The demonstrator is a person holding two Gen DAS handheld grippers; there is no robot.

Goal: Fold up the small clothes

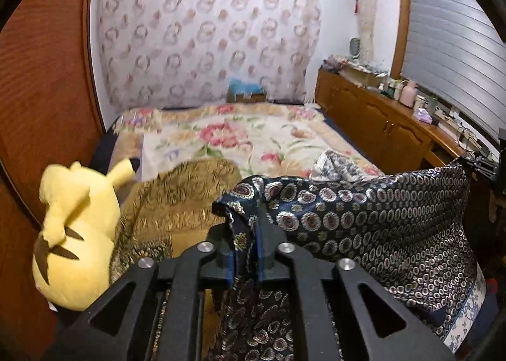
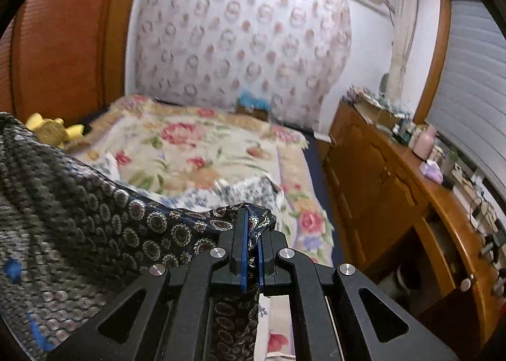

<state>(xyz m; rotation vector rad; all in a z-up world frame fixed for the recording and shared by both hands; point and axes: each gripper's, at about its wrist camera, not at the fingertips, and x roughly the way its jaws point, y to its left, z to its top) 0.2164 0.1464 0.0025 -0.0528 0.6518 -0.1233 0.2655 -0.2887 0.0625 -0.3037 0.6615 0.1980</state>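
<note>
Over the bed (image 1: 253,139) — both jaws pinch cloth (image 1: 363,212).

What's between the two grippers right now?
The dark patterned garment spans between them, pinched by the left gripper and the right gripper; both wrist views show it.

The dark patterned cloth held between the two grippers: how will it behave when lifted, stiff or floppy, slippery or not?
Probably floppy: the cloth sags between the left gripper and the right gripper. Its sheen suggests a smooth, perhaps slippery fabric. It looks thin, so likely light.
</note>
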